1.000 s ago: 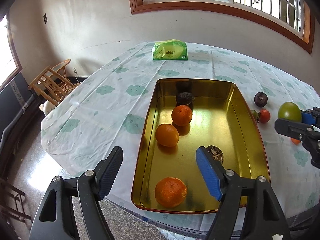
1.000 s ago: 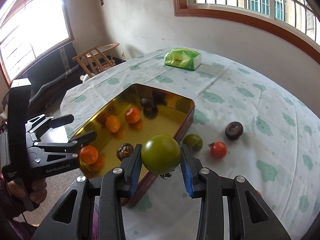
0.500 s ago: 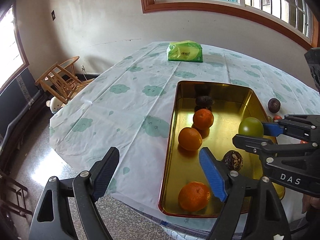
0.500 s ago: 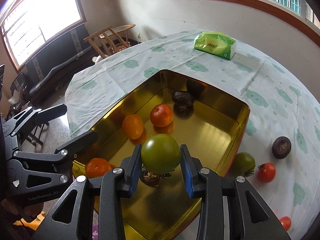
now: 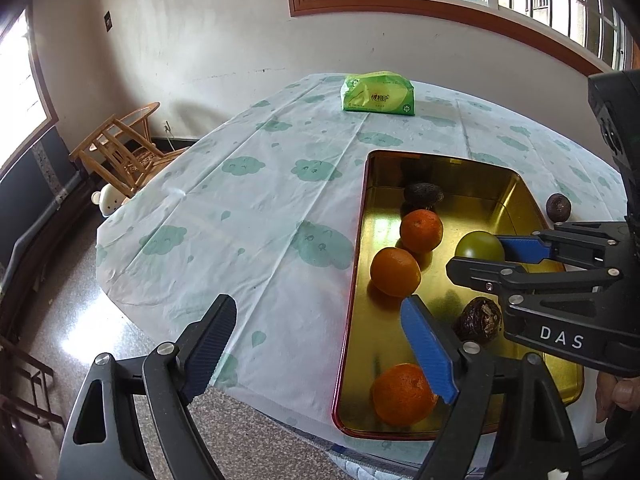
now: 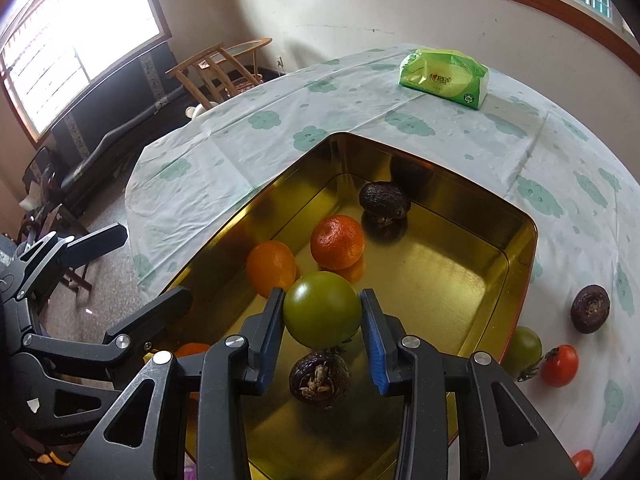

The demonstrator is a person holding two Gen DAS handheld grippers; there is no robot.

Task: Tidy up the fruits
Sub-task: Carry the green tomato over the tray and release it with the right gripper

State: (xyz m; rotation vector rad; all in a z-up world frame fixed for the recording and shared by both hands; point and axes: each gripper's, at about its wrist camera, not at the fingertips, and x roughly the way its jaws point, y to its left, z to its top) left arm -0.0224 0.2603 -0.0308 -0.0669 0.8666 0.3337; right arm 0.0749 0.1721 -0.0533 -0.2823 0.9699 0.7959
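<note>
Right gripper (image 6: 322,316) clamped on the green tomato (image 6: 321,310), holding it over the gold tray (image 6: 516,276) above a dark shrivelled fruit (image 6: 319,376) at the tray's near end. Left gripper (image 5: 320,356) has just been opening, jaws wide apart with nothing between, at the table's near edge by the tray's left rim. Three oranges and another dark fruit lie in the tray; a second green tomato (image 6: 524,347), red tomato (image 6: 560,365) and dark fruit on the cloth off its right rim

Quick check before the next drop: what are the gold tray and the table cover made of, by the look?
Gold tray: likely thin metal with a polished finish; its walls mirror the fruit. Table cover: probably thin plastic or paper sheet, matte, with sharp fold creases and printed green clouds.
</note>
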